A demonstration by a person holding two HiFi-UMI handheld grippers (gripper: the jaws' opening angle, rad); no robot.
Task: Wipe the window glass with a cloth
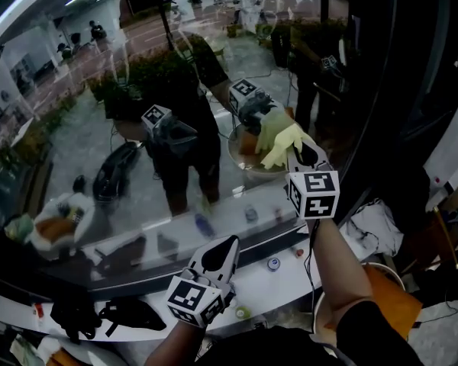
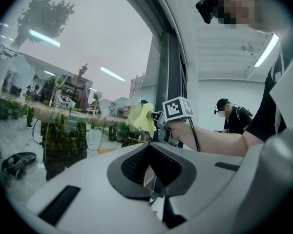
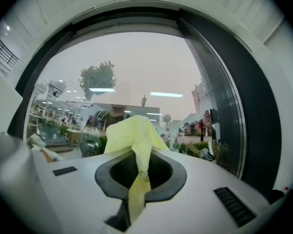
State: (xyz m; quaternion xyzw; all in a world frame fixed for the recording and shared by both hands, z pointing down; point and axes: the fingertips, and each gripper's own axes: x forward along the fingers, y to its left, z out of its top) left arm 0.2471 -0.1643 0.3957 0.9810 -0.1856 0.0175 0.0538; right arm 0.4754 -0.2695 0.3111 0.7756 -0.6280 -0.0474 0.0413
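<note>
Your right gripper (image 1: 298,155) clamped cloth (image 1: 278,134) against glass (image 1: 76,128) ahead; left gripper (image 1: 221,252) closed, empty, held lower; wiping looked underway, extent unclear

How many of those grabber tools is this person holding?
2. The left hand-held gripper is held low, shut and empty; the right hand-held gripper is raised near the glass, shut on a yellow cloth.

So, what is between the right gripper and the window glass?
The yellow cloth. The right gripper is shut on it, and it bunches ahead of the jaws toward the window glass, as the right gripper view shows.
</note>
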